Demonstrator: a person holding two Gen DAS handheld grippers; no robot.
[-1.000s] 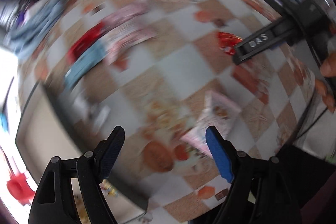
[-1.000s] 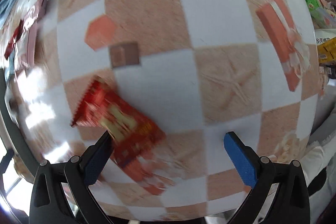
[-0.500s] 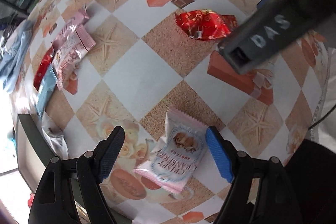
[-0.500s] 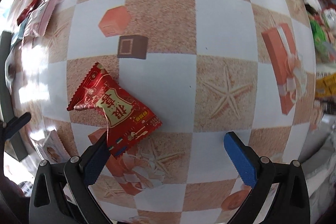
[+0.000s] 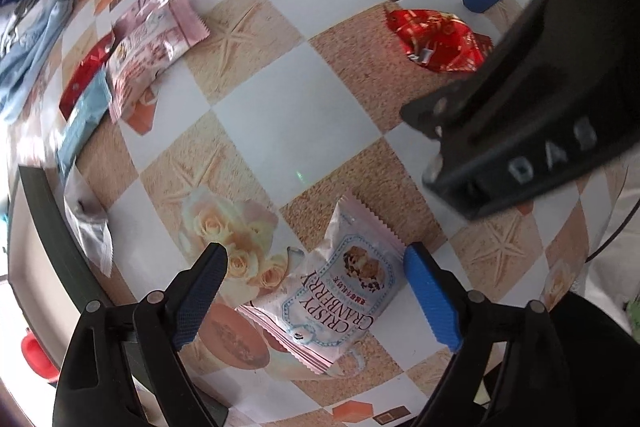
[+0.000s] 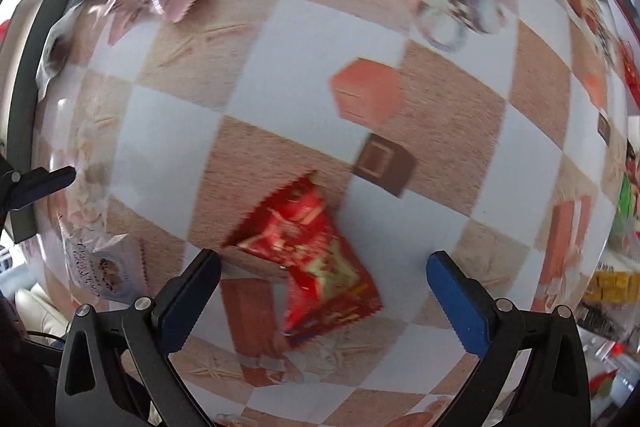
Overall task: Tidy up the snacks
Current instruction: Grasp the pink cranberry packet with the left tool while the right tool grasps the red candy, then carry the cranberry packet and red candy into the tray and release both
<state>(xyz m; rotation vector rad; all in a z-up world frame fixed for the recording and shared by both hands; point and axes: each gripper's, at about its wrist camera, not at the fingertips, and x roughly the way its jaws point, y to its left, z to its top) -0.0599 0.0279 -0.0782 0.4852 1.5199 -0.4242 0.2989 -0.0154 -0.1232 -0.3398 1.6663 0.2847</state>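
Left tongs just widened, released, straddling cranberry packet flat on worktop. Right tongs released above red packet, no contact.

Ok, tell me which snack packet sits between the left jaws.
The pink-and-white Crispy Cranberry packet, lying flat between the open left gripper jaws. The red packet lies farther off; the other pink packets are stacked away.

Left gripper: black plastic linkage arms with round silver pivot screws, each finger faced with a ribbed blue pad. Right gripper: identical black arms, silver screws and serrated blue pads. Its black housing carries white raised lettering "DAS".
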